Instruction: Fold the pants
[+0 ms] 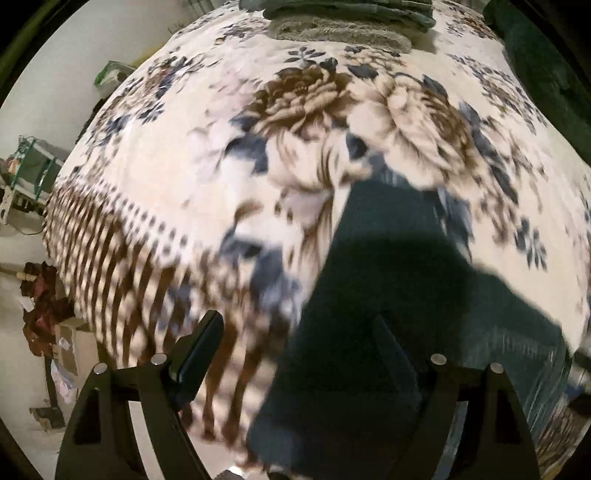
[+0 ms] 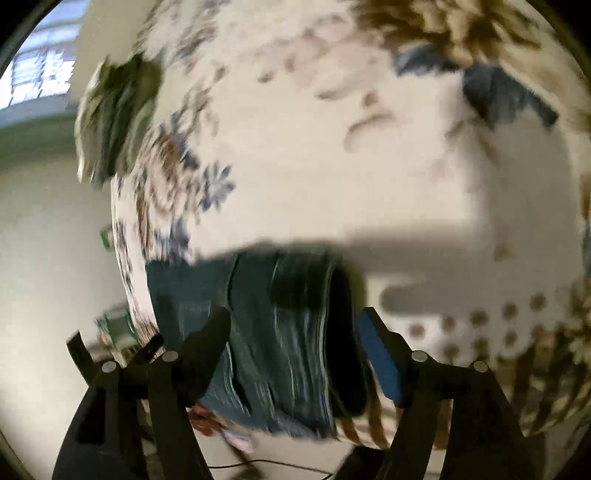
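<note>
Dark teal pants (image 1: 399, 295) lie on a bed with a cream floral blanket (image 1: 207, 155). In the left wrist view they stretch from the middle down to the lower right. My left gripper (image 1: 299, 325) hangs open above the blanket's striped border, its right finger over the pants' edge. In the right wrist view the pants (image 2: 280, 332) show as a folded bundle near the bed's edge. My right gripper (image 2: 295, 314) stands open around that bundle. Its blue-padded fingertip (image 2: 376, 350) sits beside the dark fold, and I see neither pad pressing on the cloth. Both views are blurred.
A stack of folded grey-green clothes (image 1: 351, 18) sits at the far end of the bed, also seen as clothes (image 2: 114, 110) in the right wrist view. Left of the bed are pale floor, a reddish cloth heap (image 1: 40, 306) and a green frame (image 1: 33, 162).
</note>
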The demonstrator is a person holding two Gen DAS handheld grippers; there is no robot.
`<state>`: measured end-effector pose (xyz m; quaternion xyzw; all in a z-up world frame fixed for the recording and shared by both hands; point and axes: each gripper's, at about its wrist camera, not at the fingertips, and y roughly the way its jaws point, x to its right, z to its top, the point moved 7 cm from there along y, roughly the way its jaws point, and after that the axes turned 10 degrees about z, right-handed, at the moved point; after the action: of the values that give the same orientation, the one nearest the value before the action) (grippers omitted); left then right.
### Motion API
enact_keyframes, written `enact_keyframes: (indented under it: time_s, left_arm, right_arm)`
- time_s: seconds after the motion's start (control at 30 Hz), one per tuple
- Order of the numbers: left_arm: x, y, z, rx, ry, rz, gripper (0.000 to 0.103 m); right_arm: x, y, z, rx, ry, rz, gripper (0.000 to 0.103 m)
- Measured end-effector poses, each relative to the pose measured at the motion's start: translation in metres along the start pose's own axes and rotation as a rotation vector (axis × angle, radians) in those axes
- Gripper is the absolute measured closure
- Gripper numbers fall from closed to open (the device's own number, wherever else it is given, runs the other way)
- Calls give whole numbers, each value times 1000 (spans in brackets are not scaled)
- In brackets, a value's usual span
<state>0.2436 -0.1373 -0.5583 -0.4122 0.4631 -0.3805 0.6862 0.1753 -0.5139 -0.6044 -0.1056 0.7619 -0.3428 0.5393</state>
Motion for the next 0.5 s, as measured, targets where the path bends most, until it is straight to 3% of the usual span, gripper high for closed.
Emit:
enact_keyframes:
  time_s: [0.07, 0.13, 0.2, 0.23, 0.27, 0.33, 0.43, 0.5]
  left_arm:
    - [4, 13, 22, -15, -1, -12, 21]
    - [15, 32, 41, -53, 21, -40, 21]
    - [27, 54, 47, -109, 64, -49, 16]
    - [30, 67, 46, -143, 83, -46, 6]
    - [29, 78, 44, -165, 88, -48, 0]
    - [24, 85, 43, -187, 66, -120, 0]
    - [11, 72, 41, -165, 50, -149, 0]
    - [3, 56, 36, -131, 57, -167, 0]
  right_arm:
    - [9, 22, 3, -62, 81, 30, 29]
    - [14, 30, 7, -48, 106, 39, 30]
    - [9, 29, 9, -13, 80, 51, 86]
    - [4, 25, 8, -1, 41, 42, 96]
    - [0, 21, 9, 29, -8, -18, 96]
    - [-1, 20, 11, 43, -58, -92, 96]
    - [4, 26, 20, 18, -36, -115, 95]
    - [2, 23, 21, -13, -47, -132, 89]
